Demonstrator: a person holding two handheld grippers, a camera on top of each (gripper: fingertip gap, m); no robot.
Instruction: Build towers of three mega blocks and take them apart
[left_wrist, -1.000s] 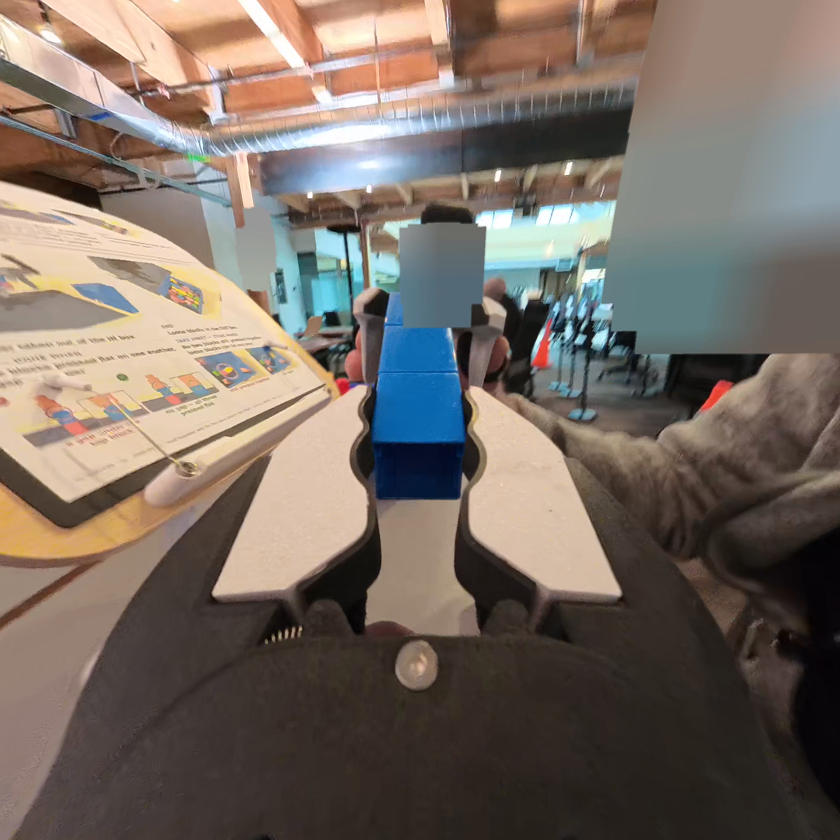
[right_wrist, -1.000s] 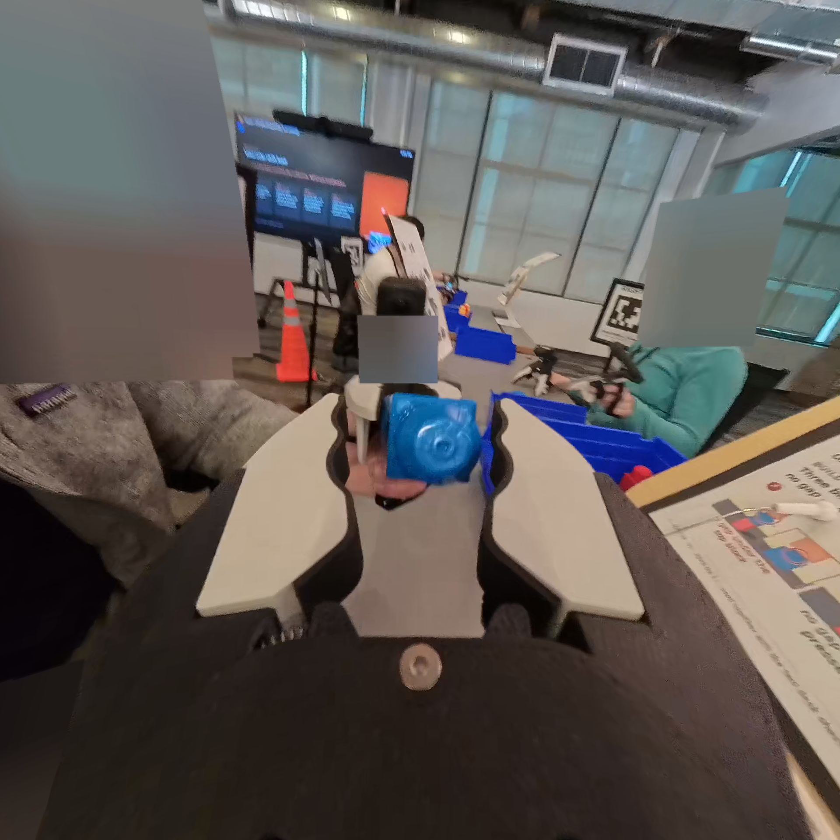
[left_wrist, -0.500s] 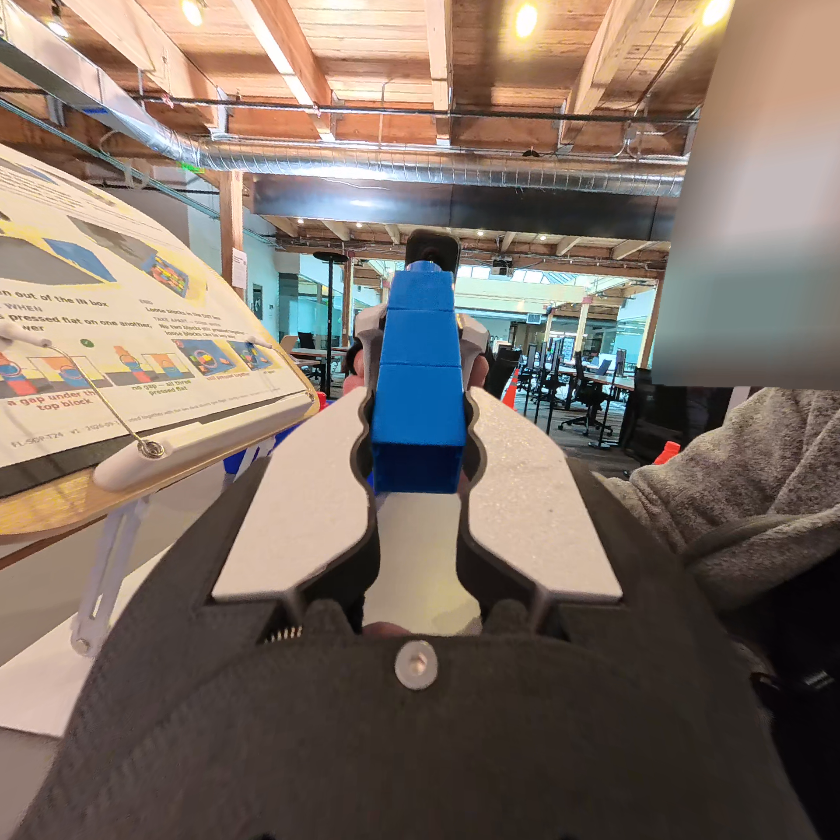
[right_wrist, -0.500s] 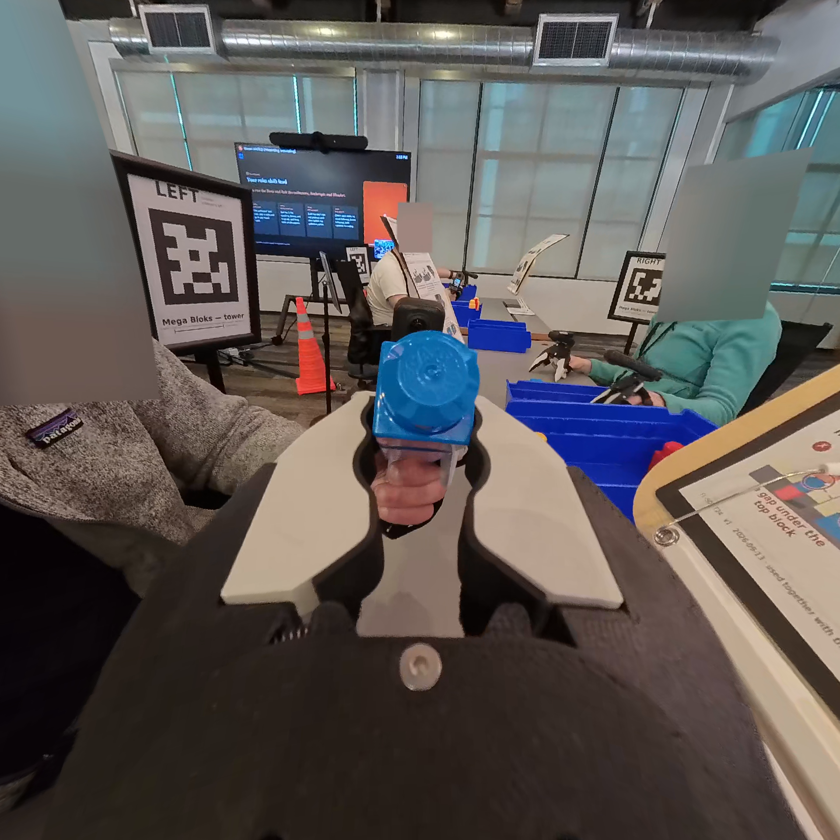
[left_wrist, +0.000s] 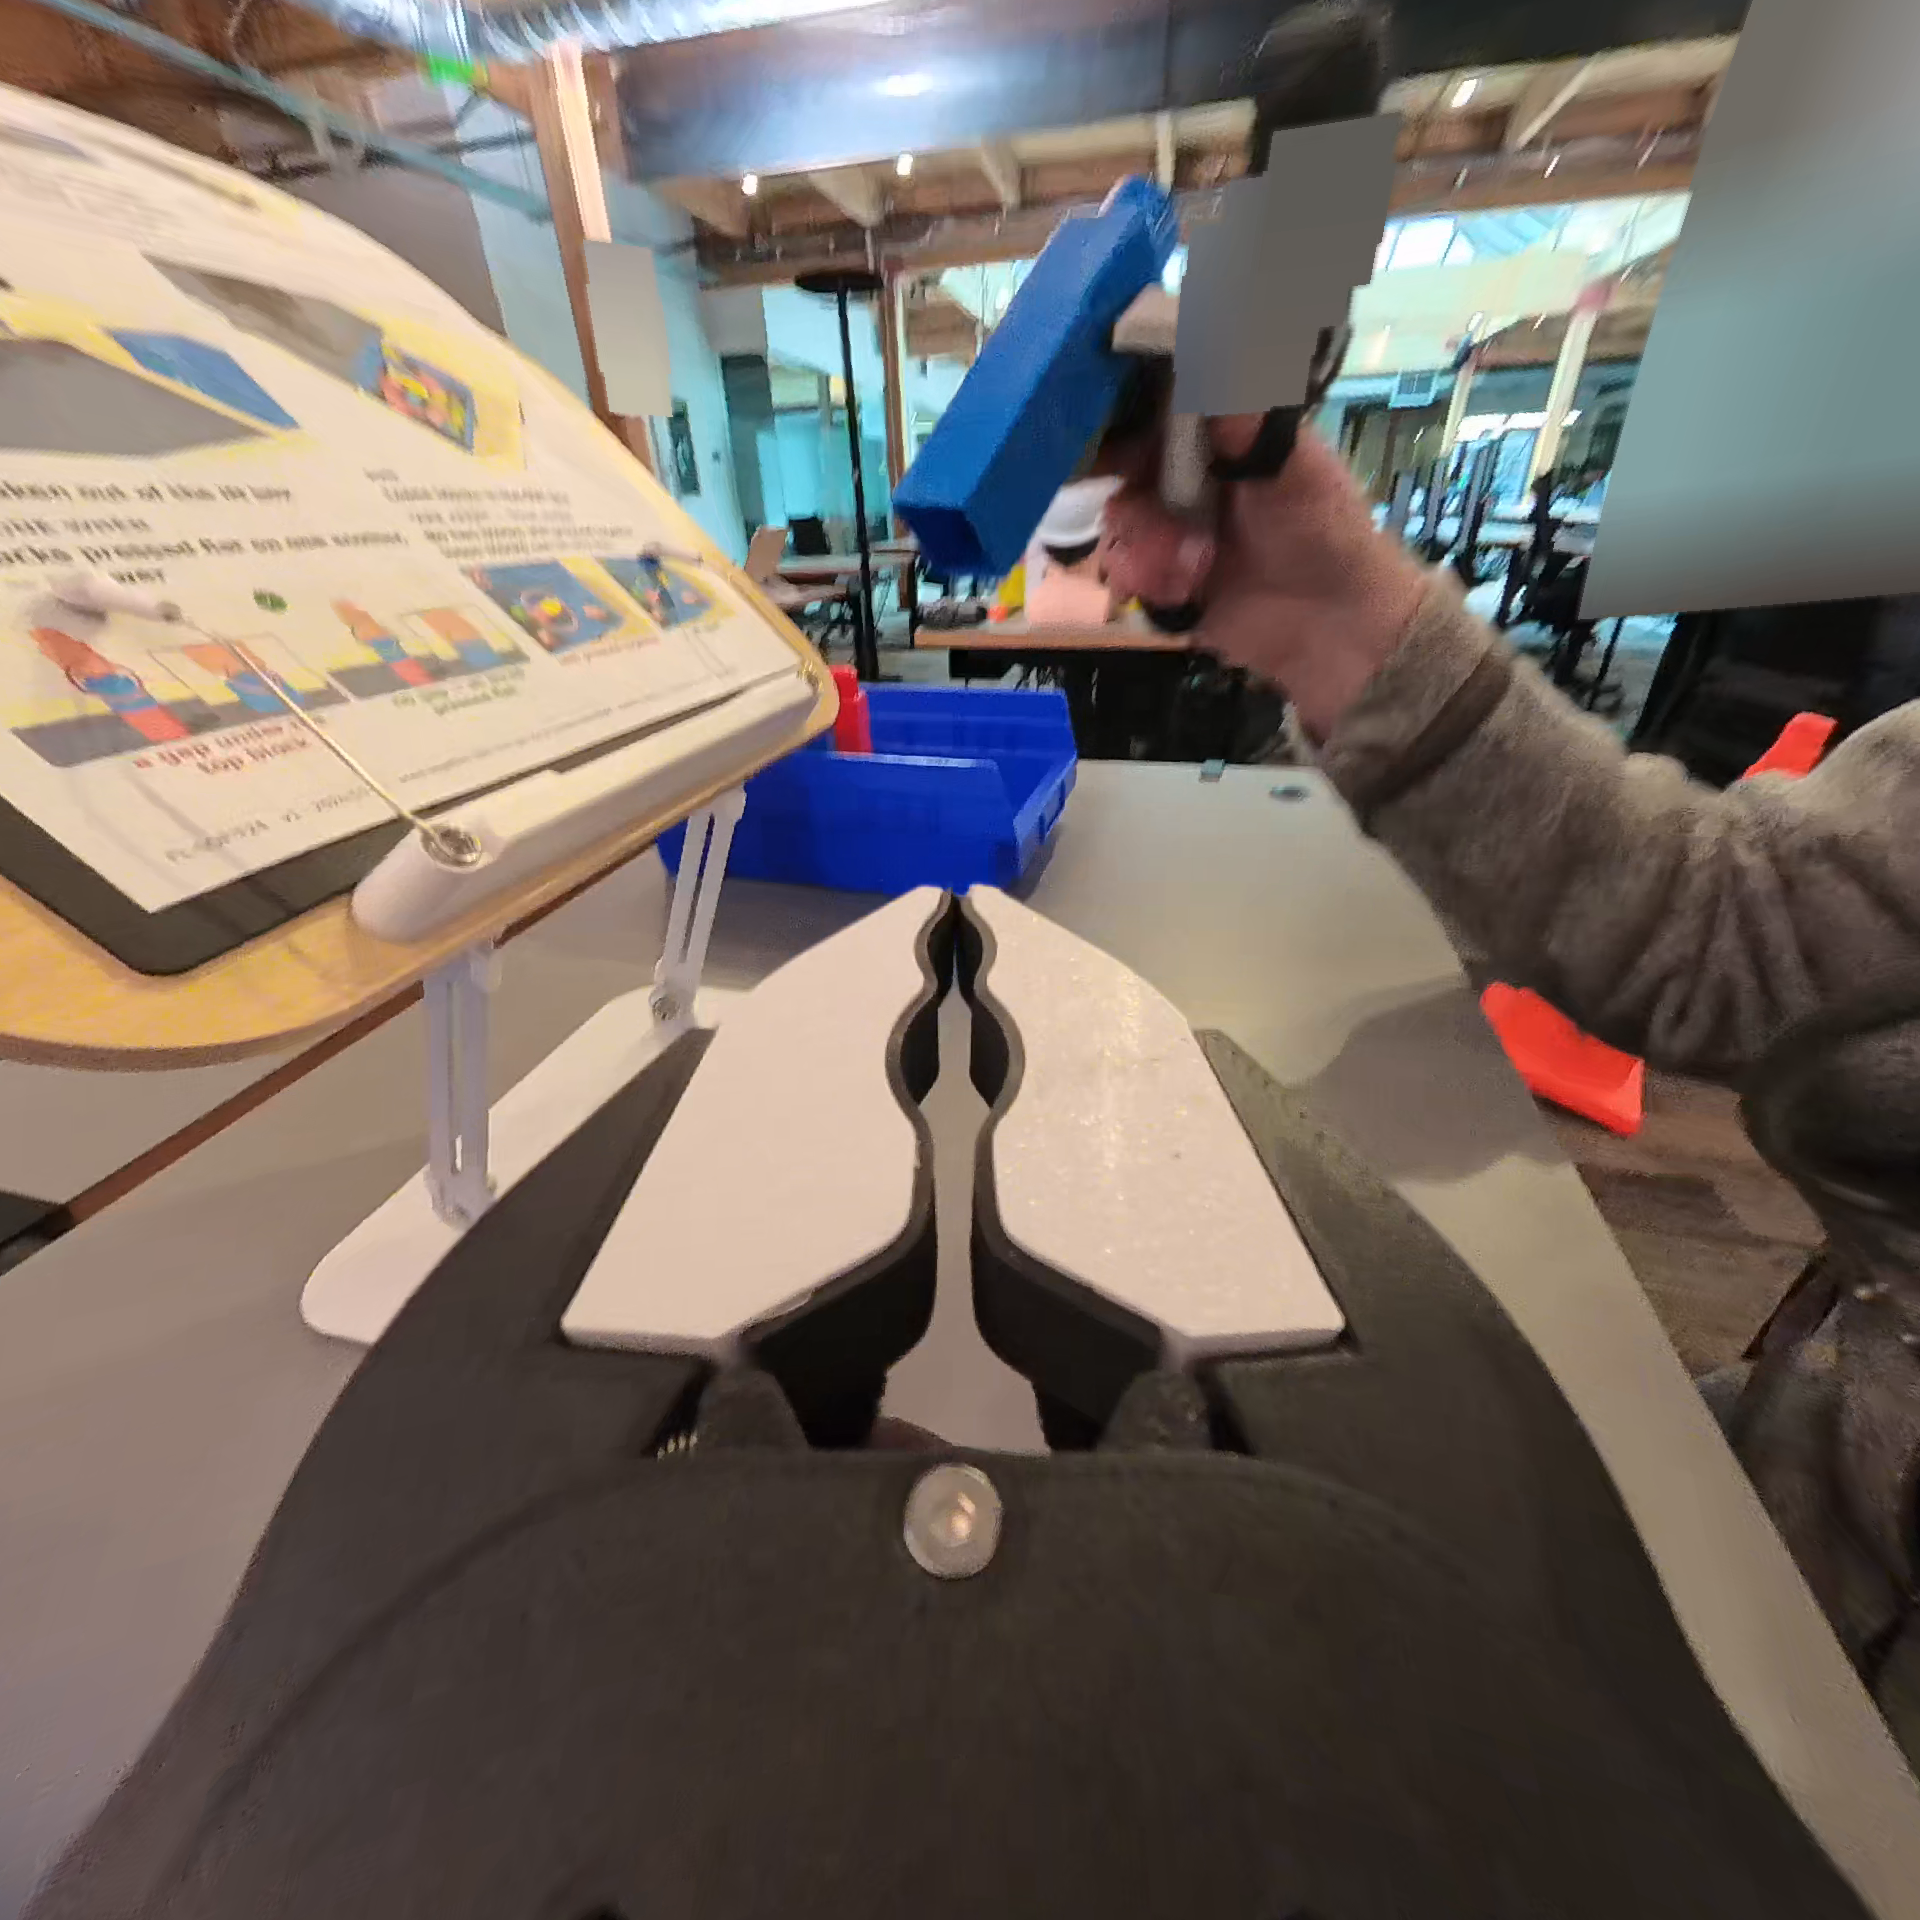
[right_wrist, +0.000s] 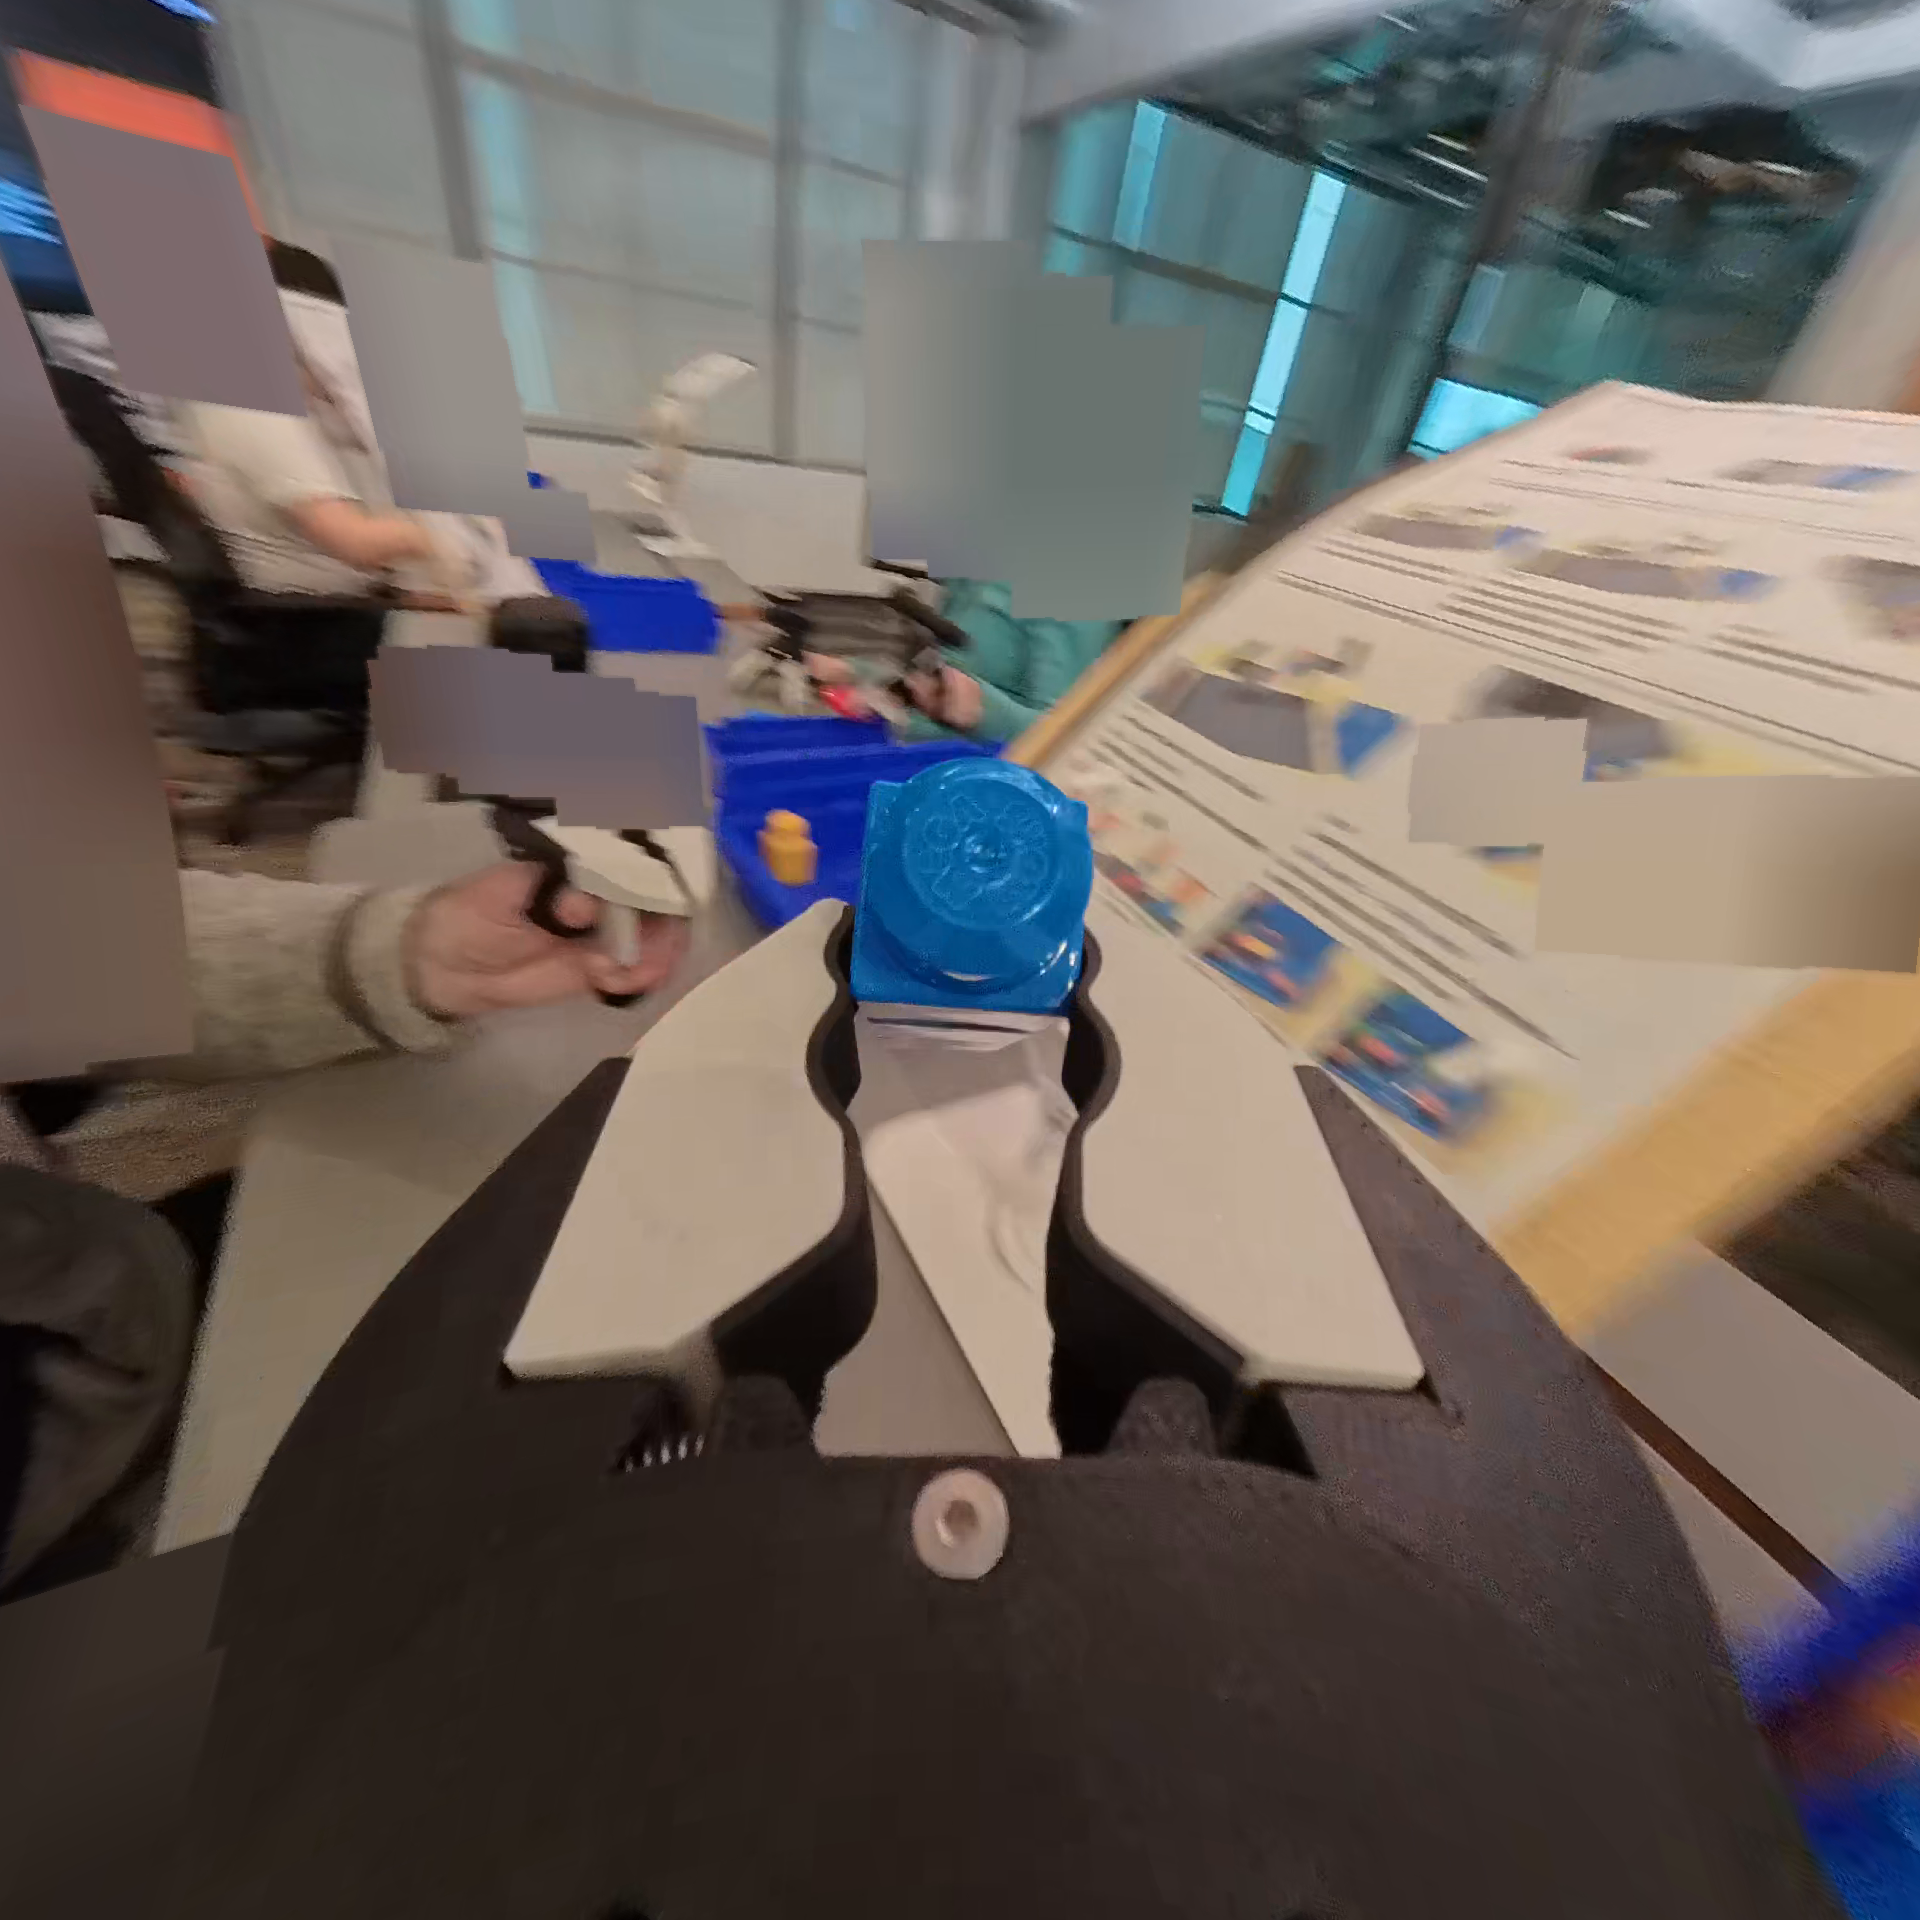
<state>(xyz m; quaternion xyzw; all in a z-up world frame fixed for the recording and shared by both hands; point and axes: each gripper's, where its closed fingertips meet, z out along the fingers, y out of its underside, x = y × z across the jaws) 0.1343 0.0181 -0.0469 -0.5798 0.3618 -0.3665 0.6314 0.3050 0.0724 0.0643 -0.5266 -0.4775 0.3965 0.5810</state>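
A tower of blue mega blocks (left_wrist: 1039, 384) hangs tilted in the air at the top centre of the left wrist view, gripped at its far end by my right gripper (left_wrist: 1148, 332). In the right wrist view my right gripper (right_wrist: 966, 935) is shut on this tower (right_wrist: 977, 894), and its round stud end faces the camera. My left gripper (left_wrist: 953, 902) is shut with nothing between its fingers, low over the grey table (left_wrist: 1247, 883). It also shows in the right wrist view (right_wrist: 623, 904), held by a hand at the left.
A blue bin (left_wrist: 914, 821) holding a red block (left_wrist: 847, 707) stands on the table ahead of my left gripper. An orange block (right_wrist: 787, 847) sits in the bin. An instruction board on a white stand (left_wrist: 312, 582) is at the left. An orange object (left_wrist: 1558, 1060) lies past the table's right edge.
My left gripper let go of the tower's near end, dropped toward the table and shut on air. My right gripper kept the tower and swung it up and aside, tilted.
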